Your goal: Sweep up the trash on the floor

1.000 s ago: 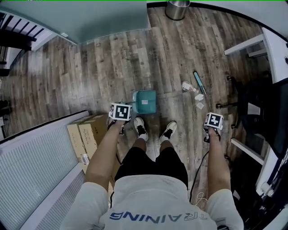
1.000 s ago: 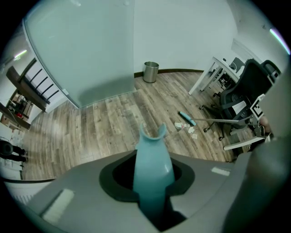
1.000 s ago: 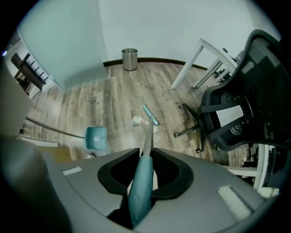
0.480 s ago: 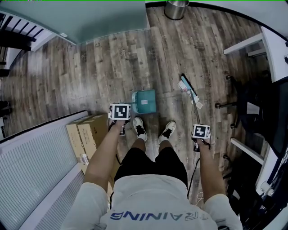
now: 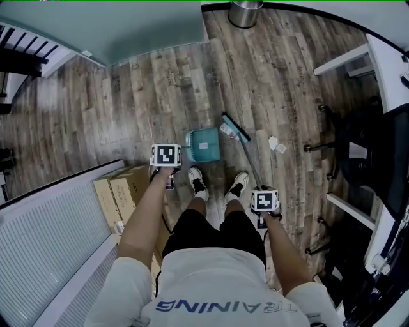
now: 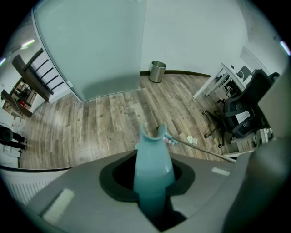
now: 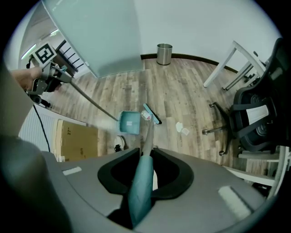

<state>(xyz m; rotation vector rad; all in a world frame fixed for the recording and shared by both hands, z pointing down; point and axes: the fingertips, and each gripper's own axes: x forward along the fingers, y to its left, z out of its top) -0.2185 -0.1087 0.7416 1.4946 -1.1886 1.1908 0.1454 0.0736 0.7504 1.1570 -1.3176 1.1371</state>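
Observation:
My left gripper (image 5: 167, 168) is shut on the teal handle (image 6: 153, 164) of the dustpan, whose teal pan (image 5: 203, 144) rests on the wood floor just ahead of the person's shoes. My right gripper (image 5: 263, 209) is shut on the teal grip (image 7: 142, 184) of the broom. The broom's thin stick slants up to its teal head (image 5: 235, 128), which lies right of the pan. A crumpled wrapper (image 5: 225, 130) sits between the broom head and the pan. Two white paper scraps (image 5: 276, 144) lie further right. In the right gripper view the pan (image 7: 129, 122) and broom head (image 7: 151, 113) lie side by side.
A metal bin (image 5: 246, 13) stands by the far wall. A black office chair (image 5: 367, 150) and white desk legs (image 5: 342, 60) fill the right side. Cardboard boxes (image 5: 124, 191) and a white ribbed panel (image 5: 51, 249) lie at the left.
My right gripper has drawn left and nearer the person, and the broom head has swept left up to the dustpan with the wrapper. The white scraps stayed behind. The left gripper barely moved.

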